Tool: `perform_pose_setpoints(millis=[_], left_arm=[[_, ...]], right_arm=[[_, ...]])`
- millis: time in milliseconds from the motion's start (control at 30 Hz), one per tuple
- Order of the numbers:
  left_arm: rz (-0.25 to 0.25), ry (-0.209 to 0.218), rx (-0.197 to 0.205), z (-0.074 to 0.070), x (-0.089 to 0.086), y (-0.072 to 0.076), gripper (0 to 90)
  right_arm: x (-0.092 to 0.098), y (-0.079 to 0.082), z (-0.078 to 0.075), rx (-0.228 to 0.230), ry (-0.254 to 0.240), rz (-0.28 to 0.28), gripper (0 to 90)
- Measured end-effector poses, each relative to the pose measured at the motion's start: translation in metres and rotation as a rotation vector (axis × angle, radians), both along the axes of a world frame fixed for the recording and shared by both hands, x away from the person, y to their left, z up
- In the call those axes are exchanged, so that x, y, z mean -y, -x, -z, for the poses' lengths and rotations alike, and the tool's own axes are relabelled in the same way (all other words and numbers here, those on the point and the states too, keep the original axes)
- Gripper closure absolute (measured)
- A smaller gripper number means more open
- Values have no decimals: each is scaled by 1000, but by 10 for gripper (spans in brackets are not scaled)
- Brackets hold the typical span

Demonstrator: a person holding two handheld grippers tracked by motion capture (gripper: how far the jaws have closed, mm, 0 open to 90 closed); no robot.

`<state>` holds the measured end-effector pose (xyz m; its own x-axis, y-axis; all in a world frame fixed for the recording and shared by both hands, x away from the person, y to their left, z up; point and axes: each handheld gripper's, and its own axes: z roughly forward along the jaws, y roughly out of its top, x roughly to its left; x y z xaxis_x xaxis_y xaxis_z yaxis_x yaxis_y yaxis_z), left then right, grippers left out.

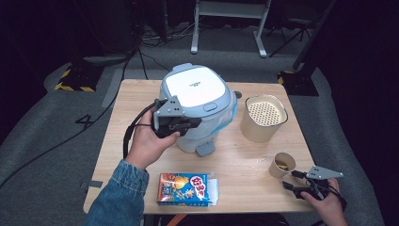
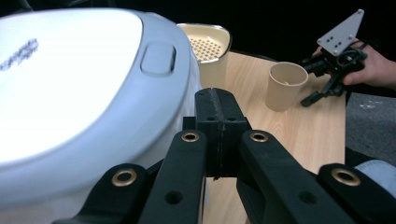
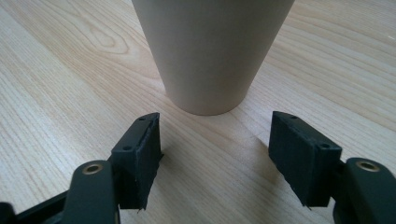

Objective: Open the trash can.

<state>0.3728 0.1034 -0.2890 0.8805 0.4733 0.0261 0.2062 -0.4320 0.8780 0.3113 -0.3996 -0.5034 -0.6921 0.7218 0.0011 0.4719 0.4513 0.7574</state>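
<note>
On the wooden table (image 1: 122, 141), the left gripper (image 1: 190, 125) hangs at the near left flank of the white cooker (image 1: 197, 101), its jaws pressed together with nothing between them. Right of the cooker stands a cream perforated pot (image 1: 263, 117), and near the front edge lies a colourful carton (image 1: 184, 189). At the near right corner the right gripper (image 3: 215, 154) rests low, jaws spread wide and empty, just short of the paper cup (image 3: 212, 51), which stands upright between it and the pot.

Wooden table (image 1: 122, 136) with cooker (image 1: 200, 106), perforated pot (image 1: 263, 117), paper cup (image 1: 282, 165), box (image 1: 184, 189).
</note>
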Motion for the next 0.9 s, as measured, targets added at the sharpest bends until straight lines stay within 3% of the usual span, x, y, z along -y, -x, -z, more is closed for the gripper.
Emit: perform_pose_setpoints(millis=[200, 433, 667, 900], left_arm=[[-75, 36, -10, -9, 14, -16, 900], [-182, 66, -22, -7, 25, -28, 900], [-231, 69, -25, -4, 35, -26, 900], [-272, 33, -28, -6, 41, -21, 900]], right_arm=[[0, 0, 0, 0, 0, 0, 347], [0, 0, 0, 0, 0, 0, 347], [0, 0, 0, -1, -1, -1, 347], [0, 0, 0, 0, 0, -5, 347]])
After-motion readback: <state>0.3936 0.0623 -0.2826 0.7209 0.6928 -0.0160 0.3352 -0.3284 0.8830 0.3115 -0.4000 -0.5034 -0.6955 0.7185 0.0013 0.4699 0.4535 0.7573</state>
